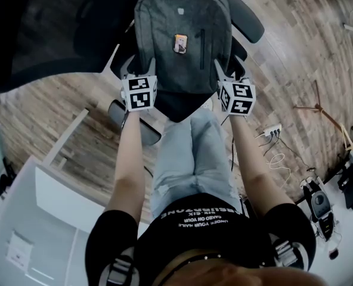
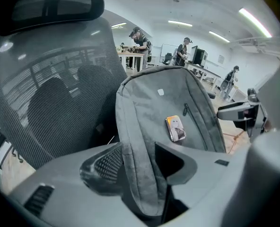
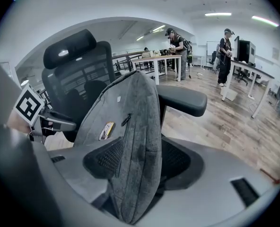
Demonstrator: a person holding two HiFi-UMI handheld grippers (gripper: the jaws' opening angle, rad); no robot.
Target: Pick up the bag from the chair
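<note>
A grey woven-fabric backpack was seen upright in front of the backrest of a black mesh-backed office chair, at 12 o'clock in the head view. Whether its base rested on the seat could not be told. The cloth was heathered and softly napped, and the top was rounded.

The left tongs were clamped on the folded side edge of the backpack near its 8 o'clock corner, with the cloth pinched between dark cross-hatched pads. The right tongs were clamped likewise on the opposite edge, near 4 o'clock, beside a black vertical zip.

A small glossy rectangular badge with an orange-toned picture was fixed near the middle of the front panel. A tiny pale logo patch was set above it. No lettering could be read on either.

White print on the person's black shirt was seen inverted and could not be read reliably. A brown wood-plank floor was spread beneath, and a white desk was seen at 7 o'clock.
</note>
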